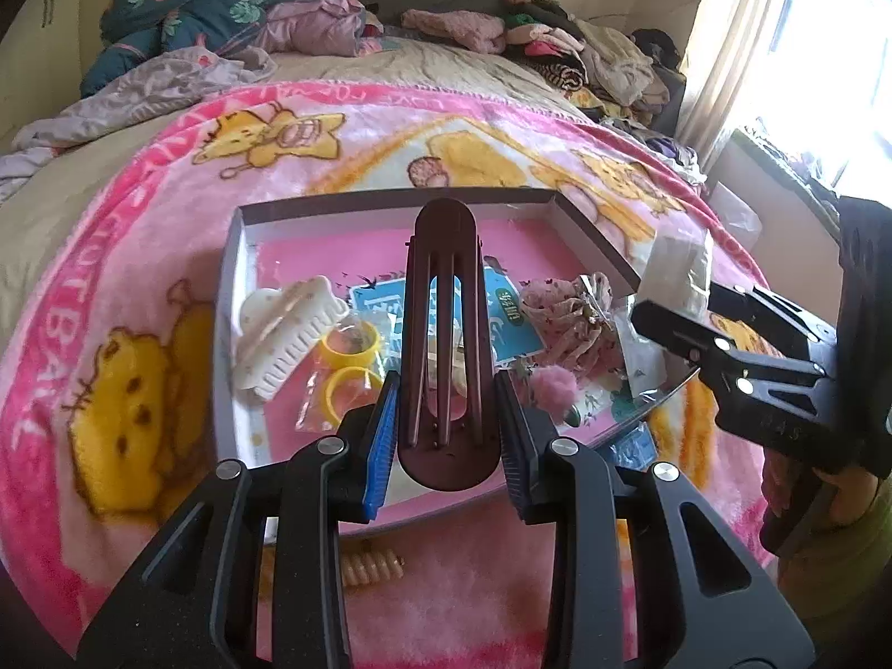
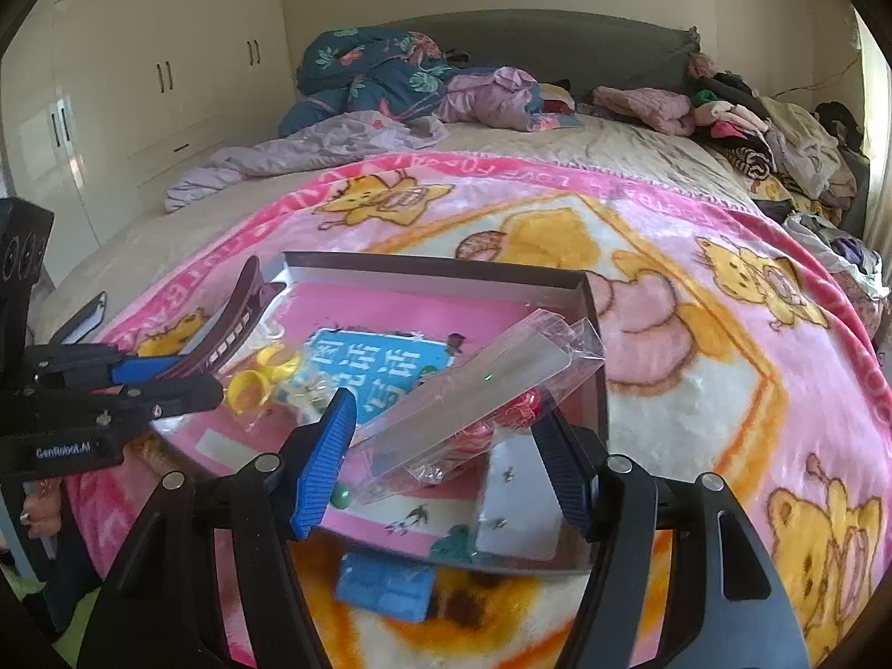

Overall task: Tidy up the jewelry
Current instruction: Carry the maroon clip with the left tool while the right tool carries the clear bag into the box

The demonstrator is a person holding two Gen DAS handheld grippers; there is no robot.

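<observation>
My left gripper is shut on a dark maroon hair clip, held upright over the open box; it also shows in the right wrist view. In the box lie a white claw clip, yellow rings in a bag, a floral scrunchie and a pink pompom. My right gripper holds a clear plastic packet above the box's near right part; the packet lies between the open-looking fingers, touching the left pad. The right gripper shows in the left wrist view.
The box sits on a pink cartoon blanket on a bed. A beige spiral hair tie lies on the blanket in front of the box. A blue card lies by the box's near edge. Piled clothes line the bed's far side.
</observation>
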